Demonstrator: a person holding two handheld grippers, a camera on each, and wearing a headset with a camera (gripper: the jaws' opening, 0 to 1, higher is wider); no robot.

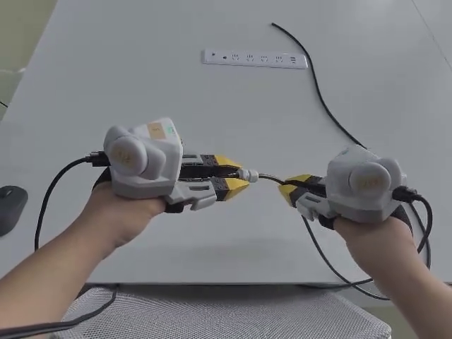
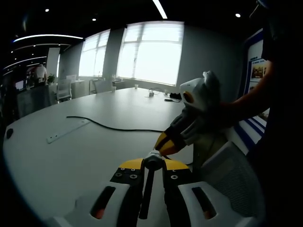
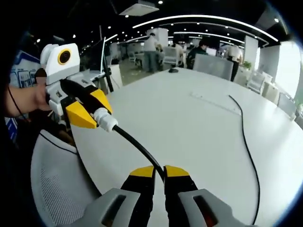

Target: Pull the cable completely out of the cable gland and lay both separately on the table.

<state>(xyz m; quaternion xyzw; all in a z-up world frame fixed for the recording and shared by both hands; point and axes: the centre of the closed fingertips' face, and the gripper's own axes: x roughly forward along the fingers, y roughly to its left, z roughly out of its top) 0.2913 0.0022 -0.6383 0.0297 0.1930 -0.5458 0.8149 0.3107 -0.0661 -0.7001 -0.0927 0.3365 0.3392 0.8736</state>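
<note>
While left gripper (image 1: 244, 177) clamps the round white cable gland (image 1: 249, 174), right gripper (image 1: 284, 188) pinches the black cable (image 1: 269, 178)

matt white table (image 1: 212, 106), smooth black cable (image 3: 137, 144), white plastic gland (image 1: 247, 174).

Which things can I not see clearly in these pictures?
Head view: cable end inside cable gland, hidden by the gland and the left gripper.
Head view: dark object, cut off by the left edge.
Head view: power strip markings, too small.
</note>
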